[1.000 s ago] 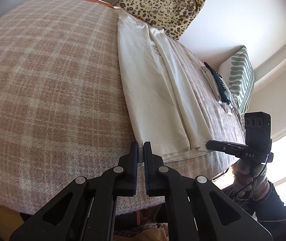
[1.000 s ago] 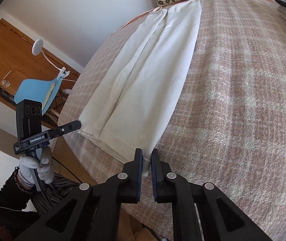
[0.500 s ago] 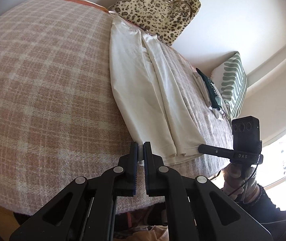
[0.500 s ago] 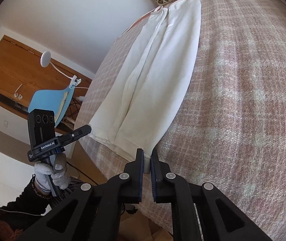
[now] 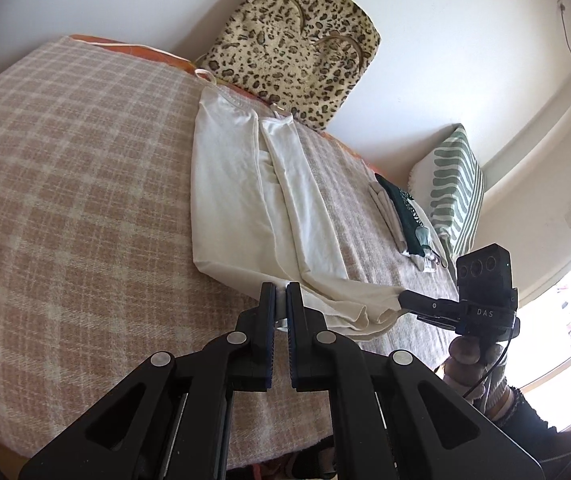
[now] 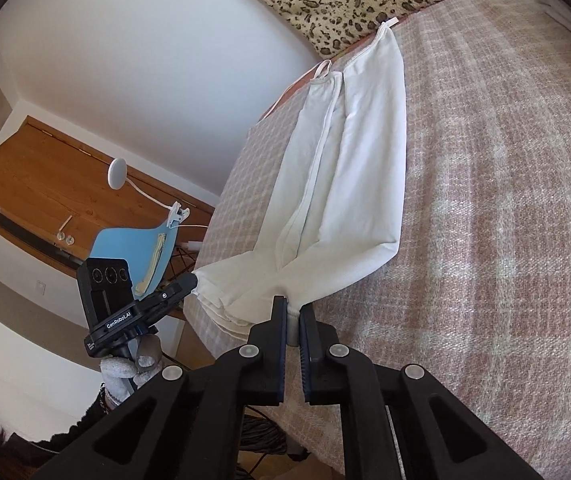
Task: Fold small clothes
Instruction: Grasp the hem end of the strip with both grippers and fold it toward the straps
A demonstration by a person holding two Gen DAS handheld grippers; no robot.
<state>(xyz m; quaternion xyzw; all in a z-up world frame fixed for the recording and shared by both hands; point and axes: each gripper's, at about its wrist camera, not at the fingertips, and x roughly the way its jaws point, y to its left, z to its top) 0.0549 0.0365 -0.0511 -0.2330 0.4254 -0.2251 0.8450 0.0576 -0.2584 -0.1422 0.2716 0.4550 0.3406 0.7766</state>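
Observation:
A white strappy top (image 5: 241, 196) lies lengthwise on the plaid bed cover (image 5: 65, 200), its sides folded inward, straps toward the leopard bag. My left gripper (image 5: 281, 296) is shut on one bottom hem corner. My right gripper (image 6: 293, 308) is shut on the other hem corner; it also shows in the left wrist view (image 5: 405, 300). The hem end is lifted off the bed and sags between the two grippers. In the right wrist view the top (image 6: 349, 184) rises from the bed to both grippers, and the left gripper (image 6: 189, 280) shows at the left.
A leopard-print bag (image 5: 297, 40) leans on the wall at the bed's far end. Folded clothes, one dark green (image 5: 401, 216), lie beside a green striped pillow (image 5: 457, 192). A blue chair (image 6: 133, 252) and a wooden desk (image 6: 45, 184) stand past the bed's left edge.
Both grippers have raised the hem end off the bed and carried it toward the strap end. The lower part of the top now hangs loose between them.

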